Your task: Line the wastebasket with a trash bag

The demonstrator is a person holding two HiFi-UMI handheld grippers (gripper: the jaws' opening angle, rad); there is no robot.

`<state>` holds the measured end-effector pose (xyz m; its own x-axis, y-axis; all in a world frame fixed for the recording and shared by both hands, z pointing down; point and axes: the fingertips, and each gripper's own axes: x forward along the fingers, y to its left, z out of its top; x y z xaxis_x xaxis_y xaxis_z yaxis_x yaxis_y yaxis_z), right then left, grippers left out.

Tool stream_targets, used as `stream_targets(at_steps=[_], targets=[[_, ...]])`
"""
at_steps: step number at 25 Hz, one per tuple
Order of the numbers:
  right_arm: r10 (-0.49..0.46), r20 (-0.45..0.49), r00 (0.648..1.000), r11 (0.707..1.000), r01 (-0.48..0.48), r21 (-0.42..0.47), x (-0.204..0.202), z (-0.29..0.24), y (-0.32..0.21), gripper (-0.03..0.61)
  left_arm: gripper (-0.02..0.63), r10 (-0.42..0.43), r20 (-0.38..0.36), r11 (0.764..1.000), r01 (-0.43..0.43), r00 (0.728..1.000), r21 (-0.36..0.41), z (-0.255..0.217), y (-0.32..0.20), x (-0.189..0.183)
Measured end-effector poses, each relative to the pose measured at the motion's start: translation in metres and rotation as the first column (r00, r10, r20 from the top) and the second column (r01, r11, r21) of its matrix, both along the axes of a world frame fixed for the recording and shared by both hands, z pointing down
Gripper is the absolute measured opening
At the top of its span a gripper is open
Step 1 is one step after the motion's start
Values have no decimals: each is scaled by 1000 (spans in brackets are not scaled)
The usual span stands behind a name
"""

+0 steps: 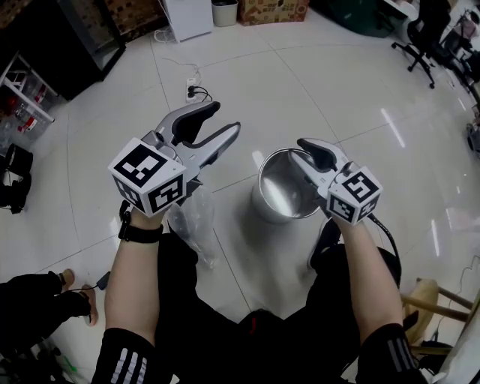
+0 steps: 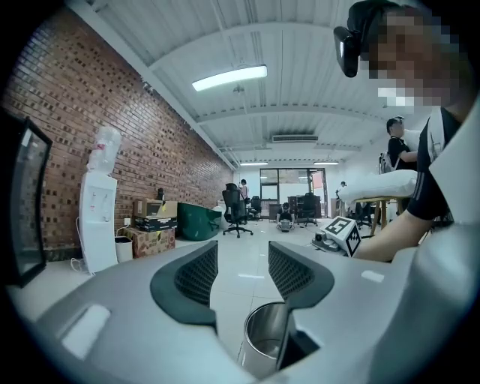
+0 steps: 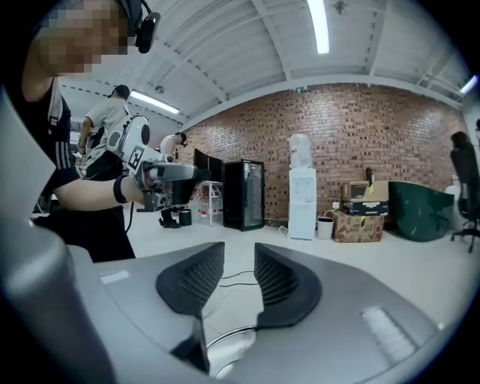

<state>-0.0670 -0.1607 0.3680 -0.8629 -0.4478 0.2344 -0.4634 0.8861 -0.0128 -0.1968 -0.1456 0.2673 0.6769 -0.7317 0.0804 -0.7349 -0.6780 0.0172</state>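
Observation:
The wastebasket (image 1: 281, 191) is a shiny metal bucket that stands unlined on the floor before my knees. My right gripper (image 1: 307, 152) hovers over its right rim; the right gripper view shows the jaws a little apart, nothing between them, and the rim (image 3: 229, 337) just below. My left gripper (image 1: 223, 120) is up and to the left of the bucket, open and empty, with the bucket (image 2: 262, 337) under its jaws in the left gripper view. A crumpled clear trash bag (image 1: 191, 221) hangs under my left hand. I cannot tell what holds it.
A power strip (image 1: 193, 91) with cables lies on the floor beyond the left gripper. A white cabinet (image 1: 187, 16), a small bin (image 1: 224, 12) and a cardboard box (image 1: 274, 9) line the far wall. A wooden stool (image 1: 429, 298) stands at my right; another person's foot (image 1: 67, 291) is at the lower left.

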Motion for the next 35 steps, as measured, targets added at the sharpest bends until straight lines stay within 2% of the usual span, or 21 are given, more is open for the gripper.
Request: stream_targets(at_steps=[7, 13, 19, 24, 29, 31, 34, 35], targets=[[-196, -89, 977, 979, 191, -66, -82, 56, 43, 231, 212, -30, -25, 999, 31, 999, 16, -11, 4, -19], [-339, -163, 927, 940, 325, -108, -154, 121, 77, 304, 212, -58, -55, 998, 59, 997, 17, -19, 7, -37], [-501, -284, 818, 863, 449, -231, -207, 206, 127, 346, 212, -57, -53, 998, 58, 997, 18, -21, 12, -44], [-607, -395, 689, 794, 545, -270, -233, 262, 167, 355, 212, -60, -55, 998, 61, 997, 10, -18, 15, -50], [-687, -456, 566, 719, 616, -320, -250, 297, 203, 354, 212, -63, -78, 998, 64, 995, 7, -25, 14, -57], [-686, -487, 541, 717, 620, -320, -251, 306, 208, 307, 212, -62, -89, 998, 63, 994, 7, -27, 14, -57], [-660, -505, 556, 740, 599, -306, -253, 309, 205, 75, 212, -57, -92, 998, 57, 994, 5, -28, 14, -56], [-652, -504, 567, 748, 591, -302, -253, 308, 202, 27, 212, -54, -92, 998, 55, 994, 7, -27, 14, -56]])
